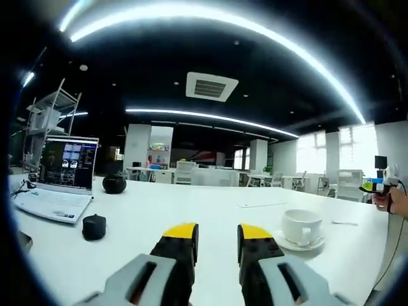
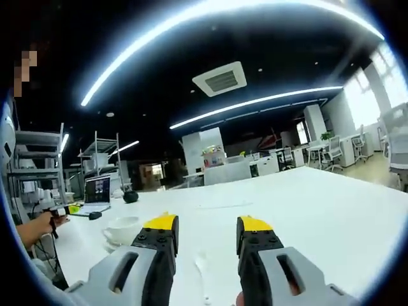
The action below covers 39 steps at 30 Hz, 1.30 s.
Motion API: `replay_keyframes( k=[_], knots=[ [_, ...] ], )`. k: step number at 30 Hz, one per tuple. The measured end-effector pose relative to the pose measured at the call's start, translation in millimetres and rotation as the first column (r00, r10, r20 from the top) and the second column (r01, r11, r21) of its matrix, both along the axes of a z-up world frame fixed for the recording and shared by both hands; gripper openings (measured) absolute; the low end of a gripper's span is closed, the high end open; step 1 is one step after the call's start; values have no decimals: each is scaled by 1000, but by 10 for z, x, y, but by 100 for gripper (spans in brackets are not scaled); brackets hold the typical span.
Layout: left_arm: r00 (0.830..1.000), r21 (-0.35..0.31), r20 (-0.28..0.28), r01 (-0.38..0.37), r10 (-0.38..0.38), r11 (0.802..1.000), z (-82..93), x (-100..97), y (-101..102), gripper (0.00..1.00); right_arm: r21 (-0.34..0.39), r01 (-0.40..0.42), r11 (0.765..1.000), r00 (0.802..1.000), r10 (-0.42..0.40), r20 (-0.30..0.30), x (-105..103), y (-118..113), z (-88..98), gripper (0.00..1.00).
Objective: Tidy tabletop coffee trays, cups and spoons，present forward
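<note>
In the left gripper view, the left gripper (image 1: pixel 217 233) hangs just above a white table (image 1: pixel 191 213), its two yellow-tipped jaws parted by a clear gap with nothing between them. A white cup (image 1: pixel 301 225) sits upright on a white saucer (image 1: pixel 294 243) towards the right side of the table, just beyond and to the right of the jaw tips, apart from them. Past the cup, nearer the table's far right edge, lies a small thin thing (image 1: pixel 345 223) that may be a spoon; it is too small to tell. A flat pale strip (image 1: pixel 261 204) lies further back near the middle of the table. At the table's left edge stands an open laptop (image 1: pixel 60 178) with its screen lit, a round black object (image 1: pixel 114 184) behind it and a smaller black object (image 1: pixel 94 226) in front of it. At the right edge a person's hand (image 1: pixel 393 203) holds the other gripper. In the right gripper view, the right gripper (image 2: pixel 207 226) is likewise held over the table (image 2: pixel 319 210), jaws apart and holding nothing. The cup (image 2: pixel 122 226) on its saucer (image 2: pixel 112 240) shows just left of the left jaw, partly hidden behind it. A white spoon (image 2: pixel 203 271) lies on the table between the jaws. The laptop (image 2: pixel 95 193) stands far off towards the table's left end, and a hand (image 2: pixel 39 226) grips a device at the left edge.
</note>
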<state>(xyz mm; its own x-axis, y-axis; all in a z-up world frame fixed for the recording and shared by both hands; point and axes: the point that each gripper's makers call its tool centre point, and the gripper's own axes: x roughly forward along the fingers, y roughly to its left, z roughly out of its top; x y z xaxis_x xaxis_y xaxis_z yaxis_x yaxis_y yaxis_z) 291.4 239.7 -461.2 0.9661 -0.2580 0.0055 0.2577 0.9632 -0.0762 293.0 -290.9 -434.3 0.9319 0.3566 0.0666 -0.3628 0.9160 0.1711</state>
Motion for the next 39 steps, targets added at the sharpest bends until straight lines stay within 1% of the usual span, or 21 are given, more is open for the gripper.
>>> replay_keyframes(
  k=[4, 5, 6, 7, 10, 13, 17, 19, 20, 23, 24, 26, 27, 30, 33, 35, 36, 38, 39],
  knots=[
    [999, 9, 1, 43, -43, 999, 64, -27, -54, 26, -13, -2, 1000, 1000, 2, 0, -5, 4, 30, 37],
    [998, -1, -2, 61, -61, 998, 93, -32, -80, 26, -19, -3, 1000, 1000, 3, -2, -1, 7, 39, 38],
    [997, -13, -1, 80, -80, 997, 134, -37, -110, 27, -19, 0, 1000, 1000, 0, -17, 9, 4, 30, 38],
    [995, -19, 5, 103, -103, 994, 200, -42, -142, 27, -21, 1, 1000, 1000, -1, -22, 24, 2, 37, 38],
    [990, 10, 16, 139, -139, 990, 343, -48, -203, 27, -23, 5, 1000, 1000, -6, -26, 60, -17, 78, 39],
    [984, 31, 17, 179, -180, 983, 432, -62, -256, 27, -34, 1, 999, 1000, -2, -27, 79, -13, 140, 39],
    [976, 57, 7, 215, -215, 975, 483, -83, -284, 27, -79, -15, 997, 999, 13, -32, 97, 15, 218, 39],
    [973, 58, -2, 232, -232, 971, 491, -106, -289, 28, -114, -32, 993, 999, 28, -35, 106, 42, 252, 39],
    [972, 60, -3, 237, -237, 970, 498, -119, -289, 28, -132, -43, 990, 998, 37, -47, 112, 52, 246, 39],
    [964, 81, -11, 264, -264, 961, 522, -159, -310, 28, -186, -108, 977, 990, 88, -113, 134, 126, 185, 37],
    [963, 87, -14, 270, -270, 959, 529, -166, -314, 28, -208, -132, 969, 985, 104, -139, 146, 146, 157, 37],
    [956, 103, -20, 292, -291, 951, 558, -193, -330, 28, -236, -178, 955, 970, 129, -208, 165, 194, 76, 36],
    [953, 111, -24, 304, -303, 946, 575, -209, -341, 28, -248, -193, 949, 964, 136, -228, 173, 210, 51, 36],
    [946, 131, -30, 325, -324, 937, 633, -242, -357, 28, -314, -244, 917, 944, 150, -295, 216, 270, -72, 35],
    [939, 150, -35, 343, -342, 927, 690, -271, -371, 28, -339, -312, 888, 904, 169, -392, 225, 351, -252, 32],
    [938, 170, -38, 346, -345, 923, 706, -282, -373, 28, -363, -340, 868, 887, 167, -431, 253, 389, -353, 31],
    [937, 177, -39, 348, -347, 921, 713, -287, -374, 28, -373, -354, 858, 872, 158, -463, 262, 401, -430, 30],
    [935, 188, -43, 355, -353, 916, 713, -296, -380, 28, -373, -364, 853, 859, 153, -488, 295, 430, -500, 27],
    [935, 196, -47, 354, -352, 914, 706, -294, -376, 28, -375, -378, 847, 847, 153, -509, 297, 446, -550, 27]
  ],
)
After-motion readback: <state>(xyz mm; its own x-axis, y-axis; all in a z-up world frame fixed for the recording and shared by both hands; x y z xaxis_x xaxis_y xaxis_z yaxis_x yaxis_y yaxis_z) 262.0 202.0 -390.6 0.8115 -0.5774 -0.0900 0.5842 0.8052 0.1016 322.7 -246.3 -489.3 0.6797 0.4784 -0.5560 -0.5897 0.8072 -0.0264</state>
